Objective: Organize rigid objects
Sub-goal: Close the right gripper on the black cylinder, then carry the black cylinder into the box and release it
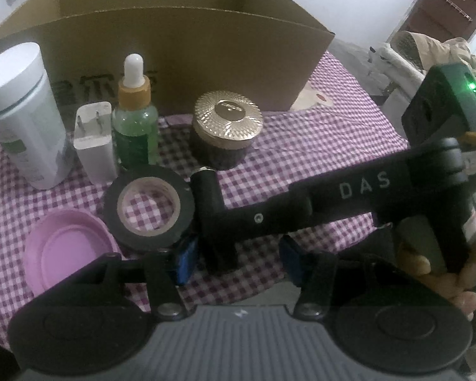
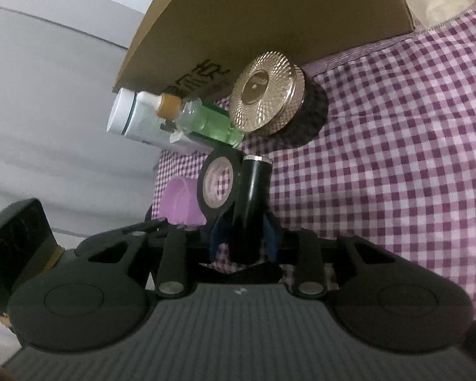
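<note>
On the purple checked cloth [image 1: 317, 146] stand a white canister [image 1: 22, 114], a white charger plug [image 1: 93, 139], a green dropper bottle [image 1: 135, 117], a gold-lidded jar [image 1: 227, 127], a black tape roll [image 1: 149, 206] and a pink lid [image 1: 66, 250]. A black cylinder [image 2: 252, 190] with a silver rim stands right of the tape roll. My right gripper [image 2: 242, 238] is shut on it; it shows in the left wrist view [image 1: 219, 219] reaching in from the right. My left gripper [image 1: 234, 260] is open just in front of it.
An open cardboard box [image 1: 187, 47] stands behind the objects and also shows in the right wrist view [image 2: 269, 22]. A chair with clothes [image 1: 428, 54] is at the far right past the table edge.
</note>
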